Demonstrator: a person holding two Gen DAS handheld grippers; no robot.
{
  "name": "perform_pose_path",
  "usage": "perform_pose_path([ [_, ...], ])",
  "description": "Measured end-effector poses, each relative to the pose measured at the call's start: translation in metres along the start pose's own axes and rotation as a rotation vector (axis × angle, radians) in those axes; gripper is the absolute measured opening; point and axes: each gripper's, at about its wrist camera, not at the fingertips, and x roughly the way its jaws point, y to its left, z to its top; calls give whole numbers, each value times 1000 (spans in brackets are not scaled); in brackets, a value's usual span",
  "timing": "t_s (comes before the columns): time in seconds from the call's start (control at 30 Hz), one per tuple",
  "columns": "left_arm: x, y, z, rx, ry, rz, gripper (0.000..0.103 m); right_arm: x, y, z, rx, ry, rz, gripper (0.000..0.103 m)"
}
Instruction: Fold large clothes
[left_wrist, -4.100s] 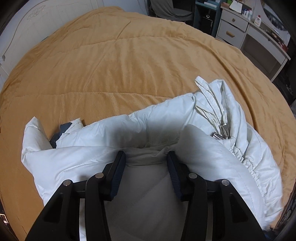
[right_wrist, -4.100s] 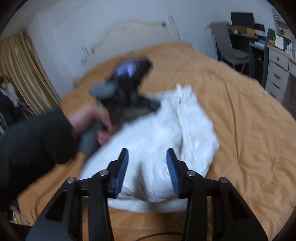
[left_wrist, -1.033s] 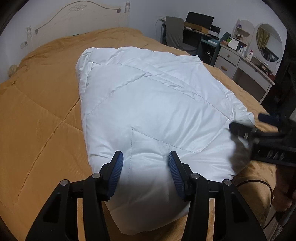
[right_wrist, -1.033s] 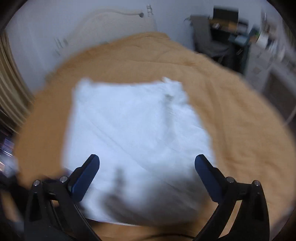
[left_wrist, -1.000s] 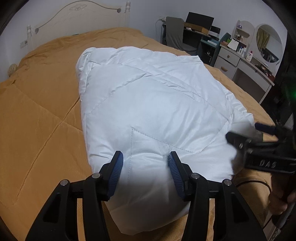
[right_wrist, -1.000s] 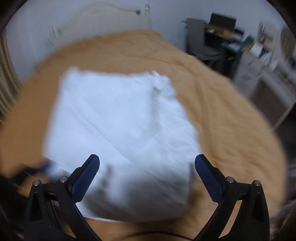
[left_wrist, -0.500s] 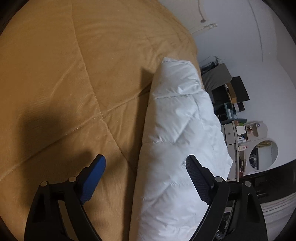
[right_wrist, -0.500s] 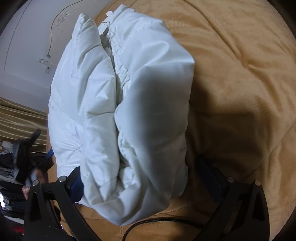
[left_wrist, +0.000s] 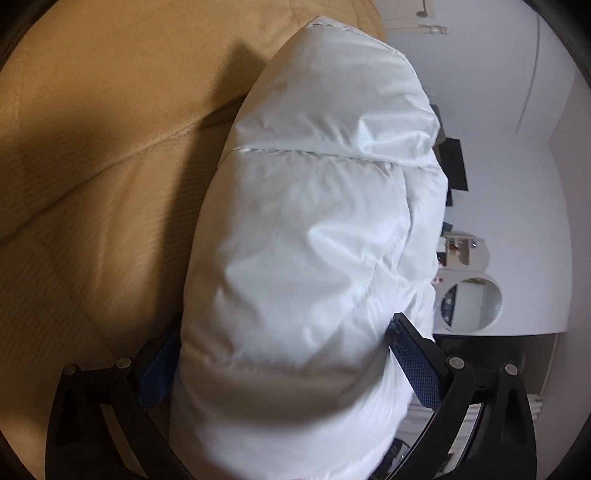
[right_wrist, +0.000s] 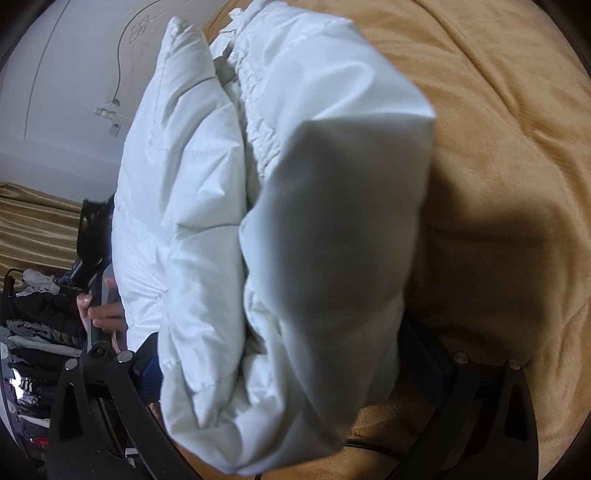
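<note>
While opening wide, straddles one end of the folded white down jacket (left_wrist: 314, 221) with the left gripper (left_wrist: 286, 326), blue pads (left_wrist: 413, 365) at either flank, no squeeze evident. Straddles the opposite end likewise with the right gripper (right_wrist: 279, 332), jaws spread wide, pads mostly hidden behind fabric. Lies on the tan bedspread (left_wrist: 92, 147), filling most of both views. Beyond: a hand (right_wrist: 105, 314) on the left gripper's handle, clothes pile (right_wrist: 33, 325), gold curtain (right_wrist: 37, 221), headboard (right_wrist: 110, 55), round mirror (left_wrist: 472, 299). Runs lengthwise from gripper to gripper, gathered seam (right_wrist: 258, 122) facing the right camera.
</note>
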Motion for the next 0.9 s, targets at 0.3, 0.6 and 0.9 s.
perform_pose_path([
  [0.3, 21, -35, 12, 278, 32, 38, 93, 5, 0, 11, -12, -28, 59, 65],
  [0.6, -37, -55, 17, 367, 1, -8, 59, -18, 56, -5, -106, -34, 134, 38],
  [0.9, -170, 8, -25, 309, -125, 58, 59, 37, 115, -48, -231, 104, 240, 39],
])
